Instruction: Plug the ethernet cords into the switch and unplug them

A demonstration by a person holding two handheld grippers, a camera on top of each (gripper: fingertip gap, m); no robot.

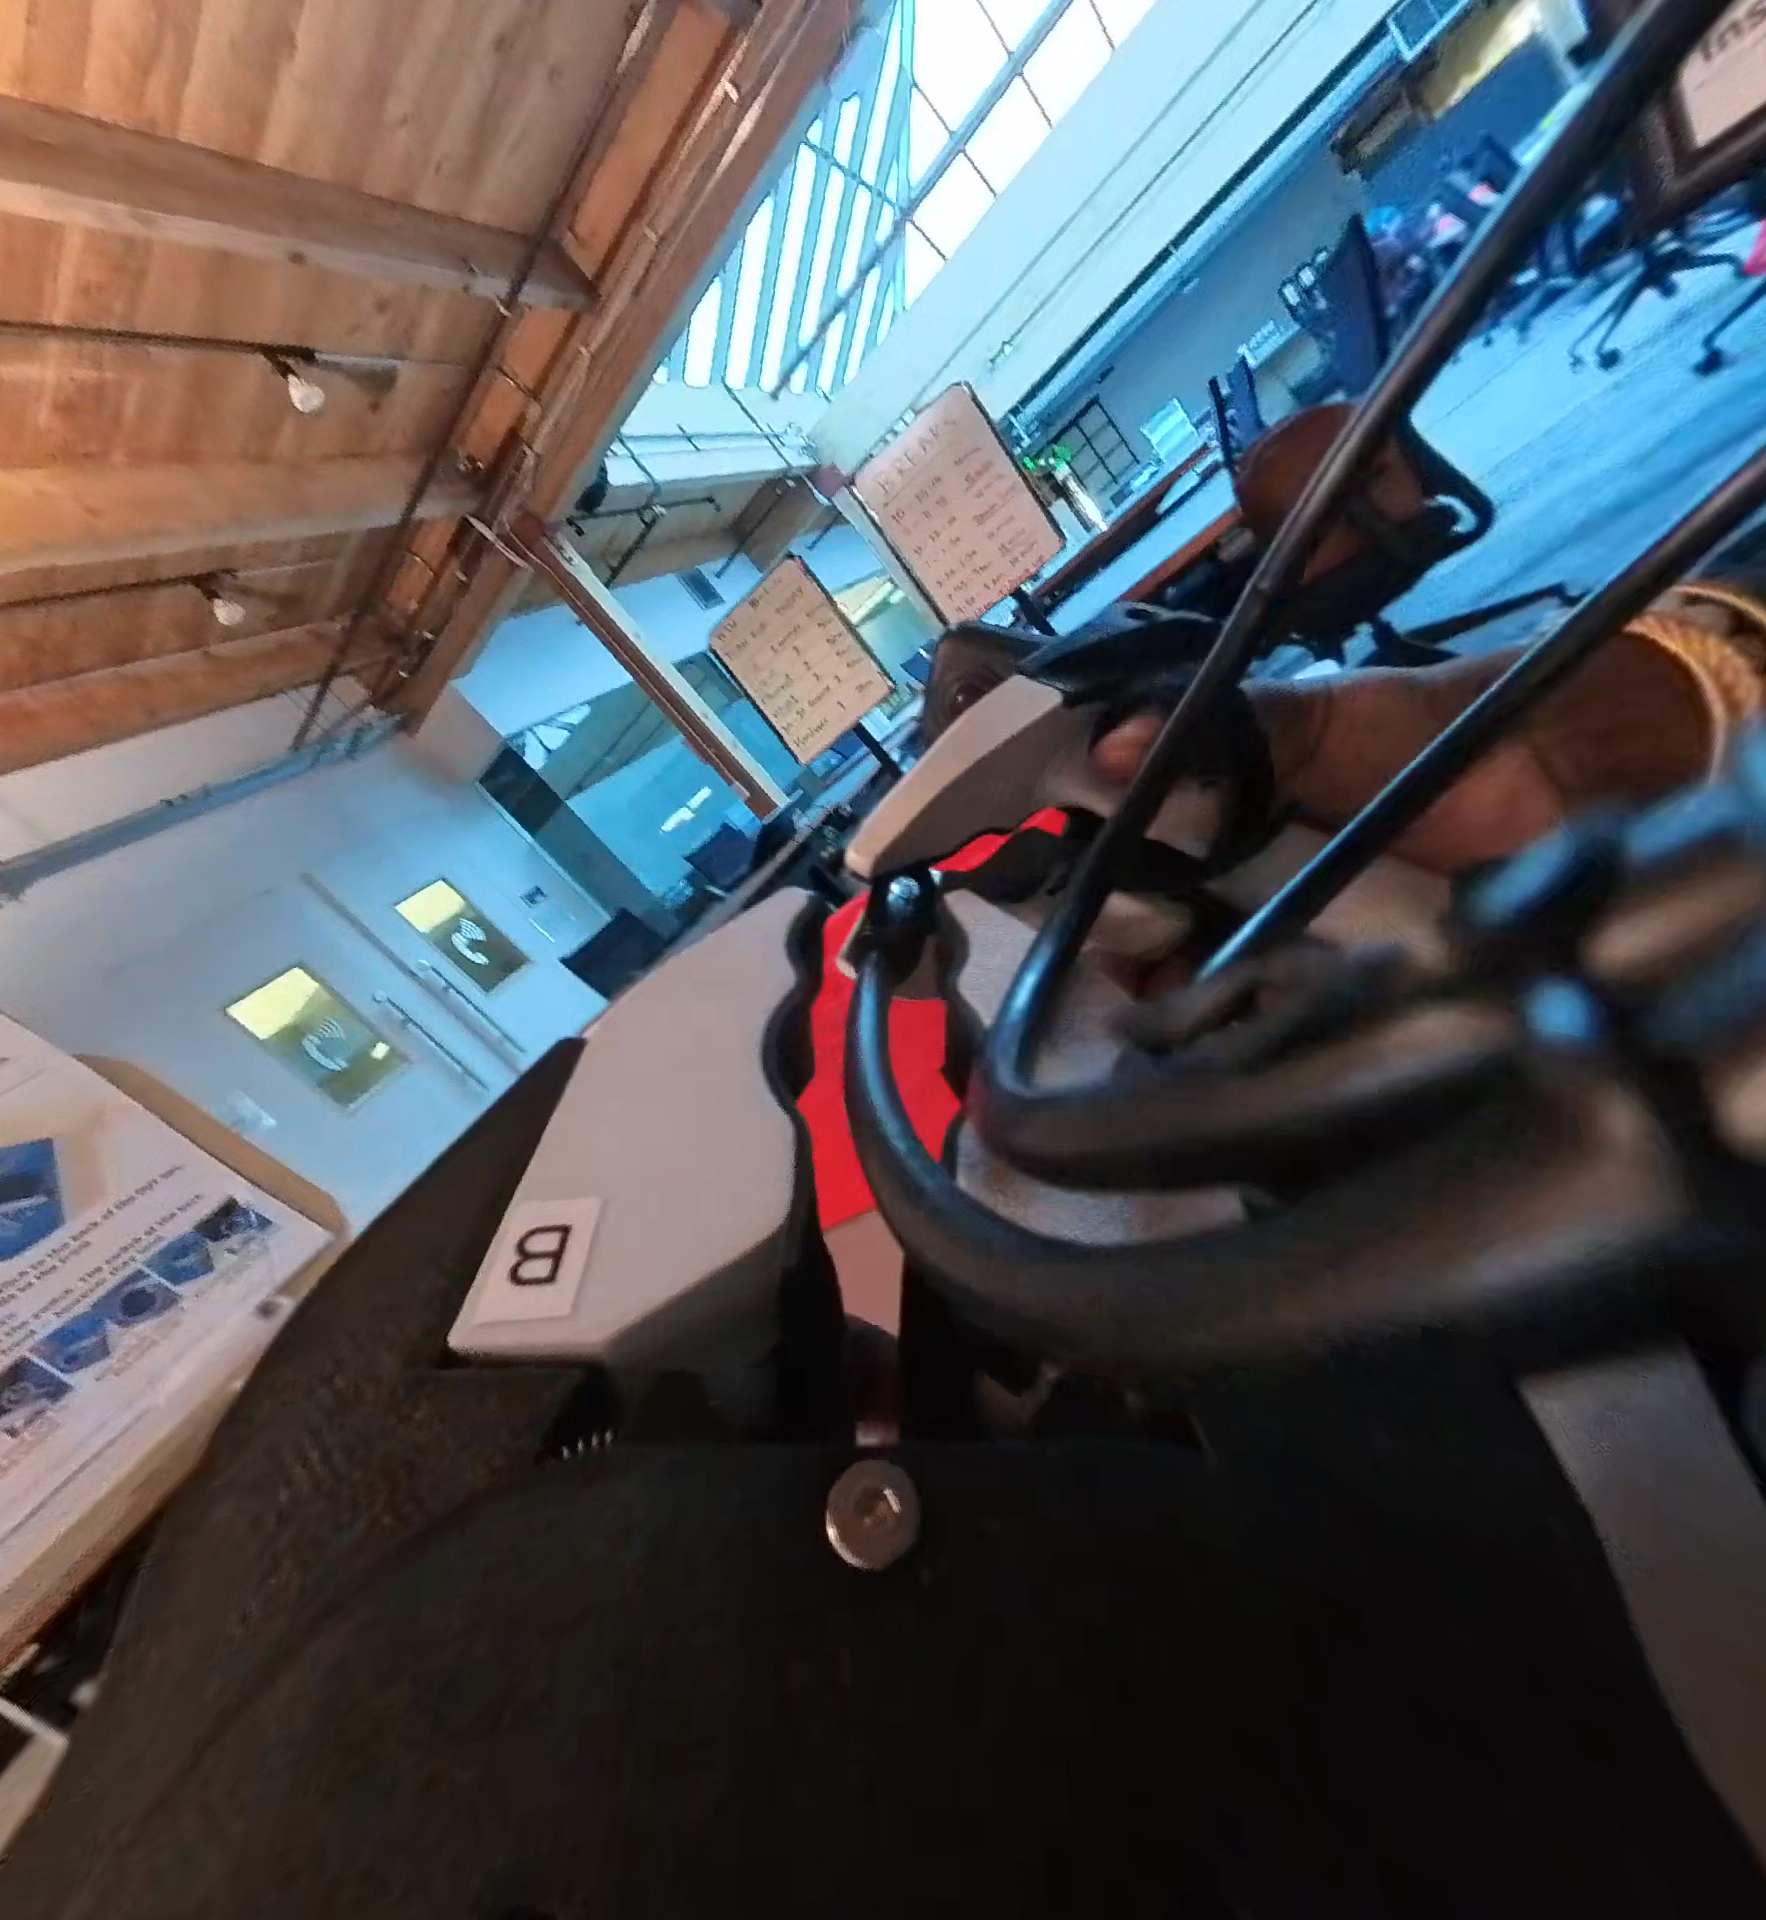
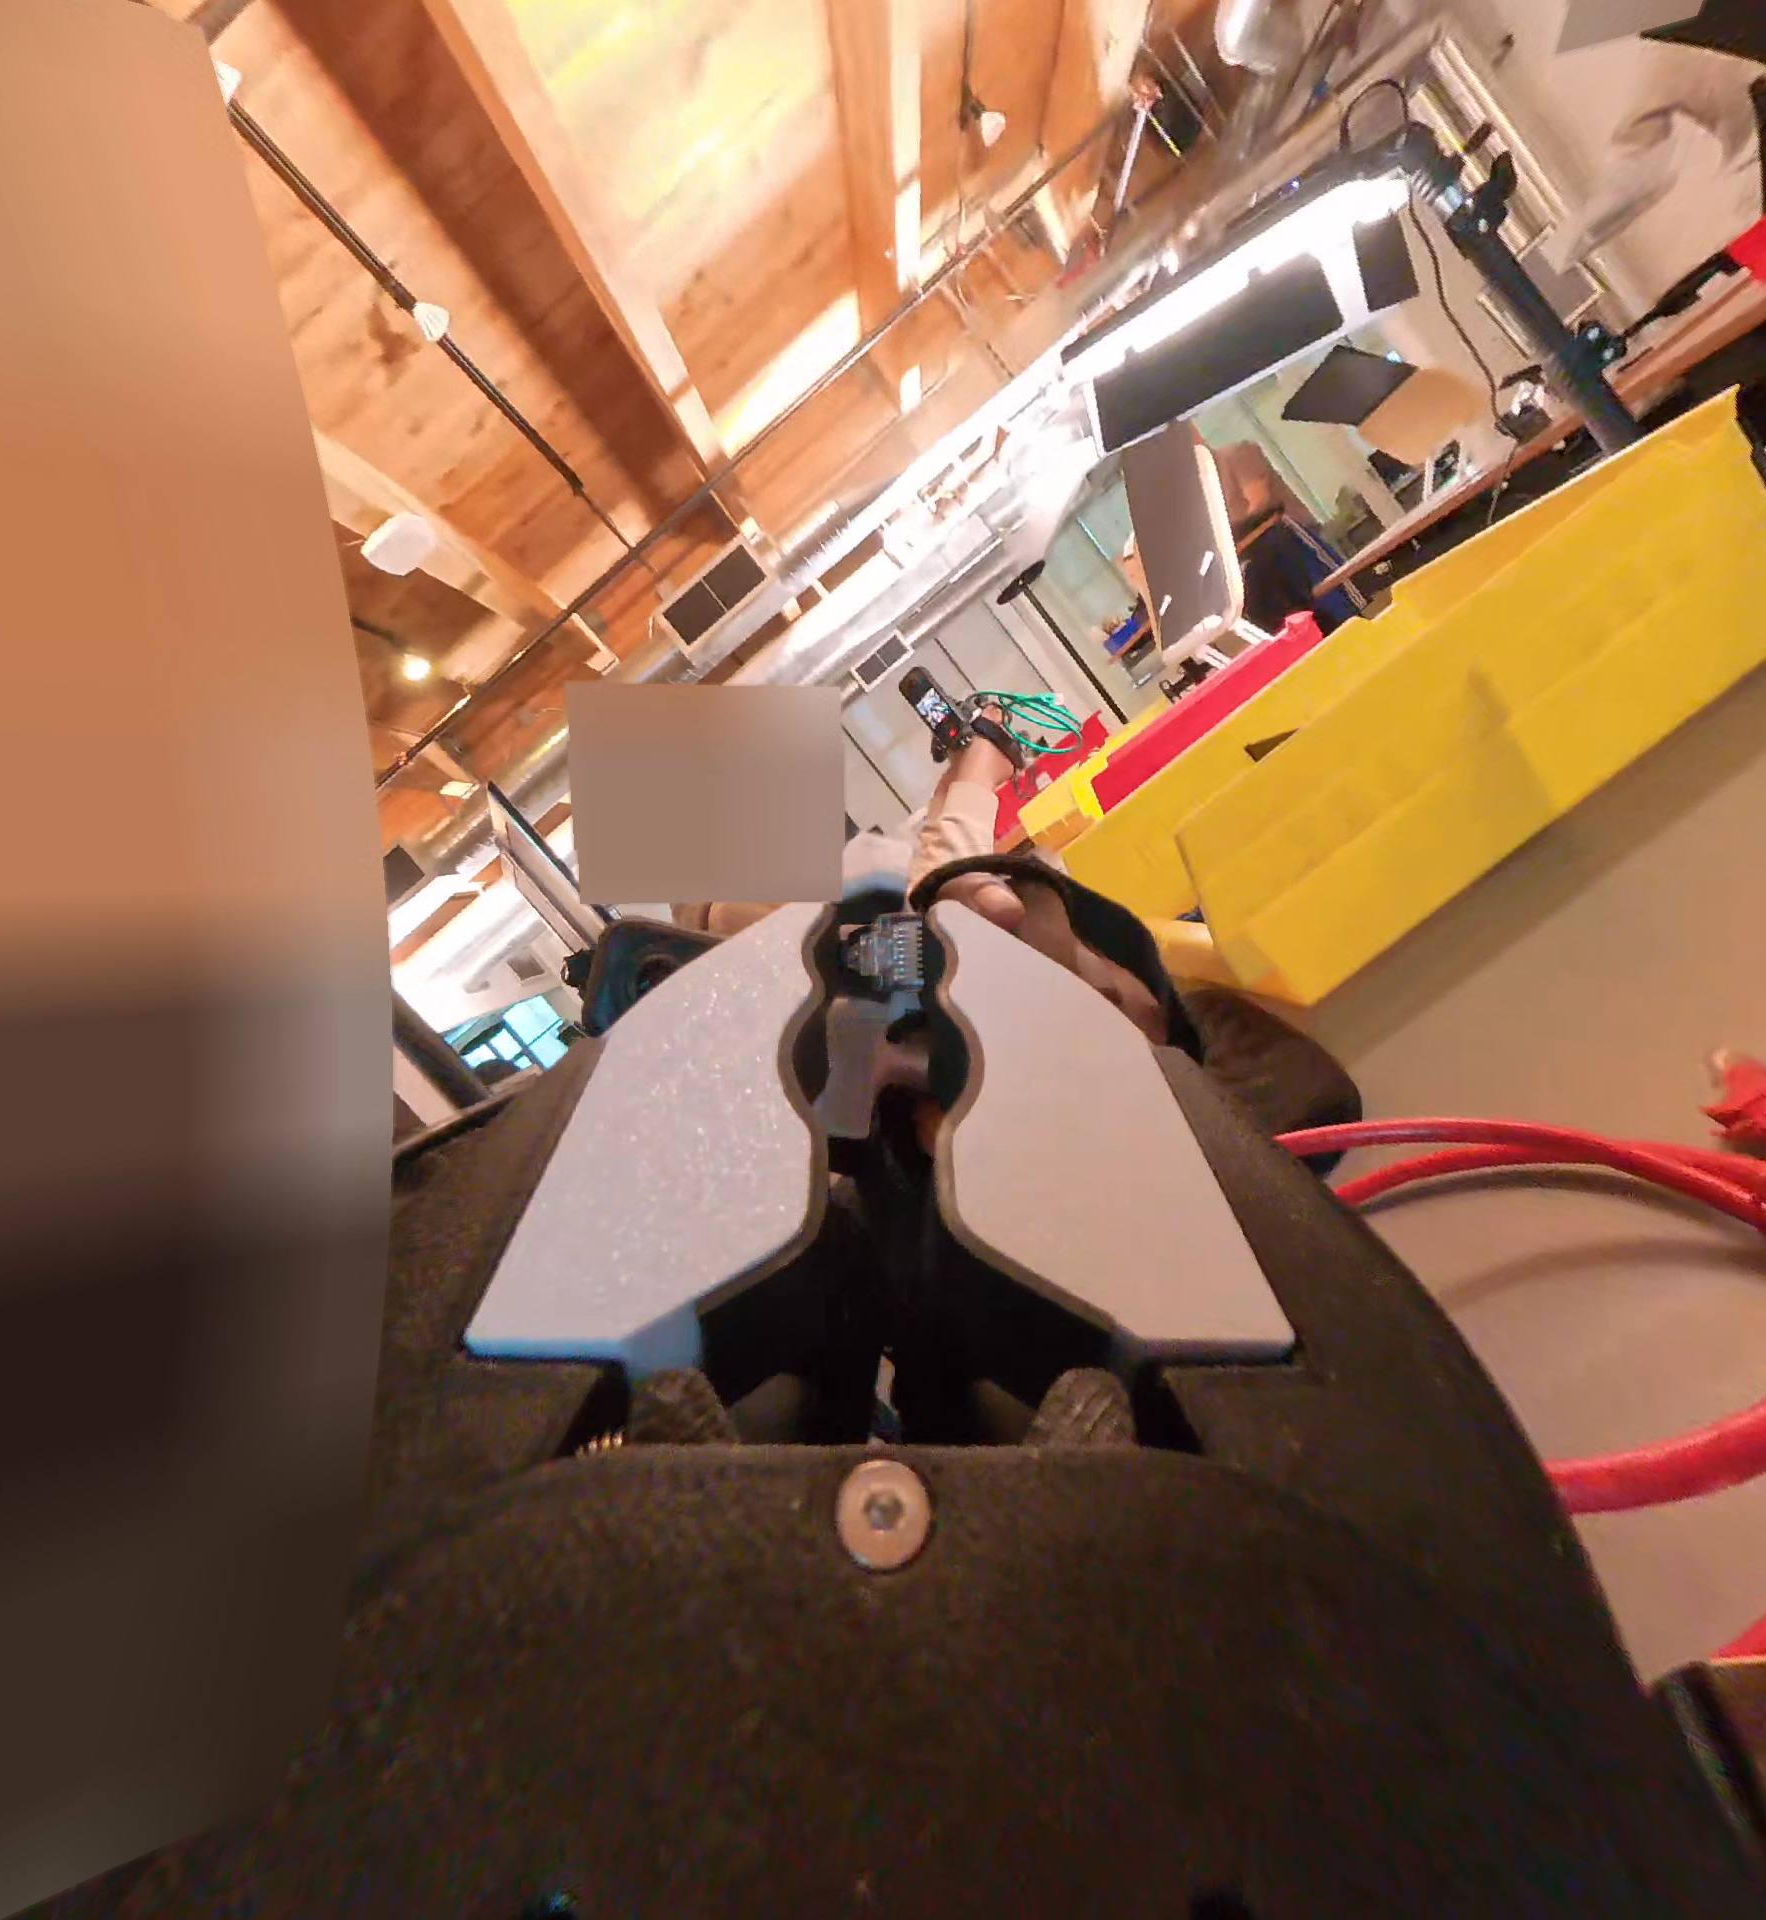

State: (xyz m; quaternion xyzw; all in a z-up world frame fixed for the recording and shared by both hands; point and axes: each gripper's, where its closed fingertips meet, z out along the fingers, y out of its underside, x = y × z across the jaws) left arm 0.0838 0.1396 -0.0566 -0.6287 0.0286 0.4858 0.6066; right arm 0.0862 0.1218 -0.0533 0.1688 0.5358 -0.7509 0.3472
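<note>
Left wrist view, from left to right: an instruction sheet (image 1: 79, 1278) stands at the edge, then the left gripper (image 1: 858, 1039), tilted toward the ceiling, has a black cord (image 1: 920, 1153) looping across its fingers, though I cannot tell whether it is clamped; the switch is not visible in either view. In the right wrist view, the right gripper (image 2: 884, 961) is closed on a clear ethernet plug (image 2: 887, 951), contacts pointing forward, probably to present it to a port. Farther right, yellow bins (image 2: 1481, 727) and spare red cords (image 2: 1637, 1174) lie on the tabletop (image 2: 1481, 1299).
</note>
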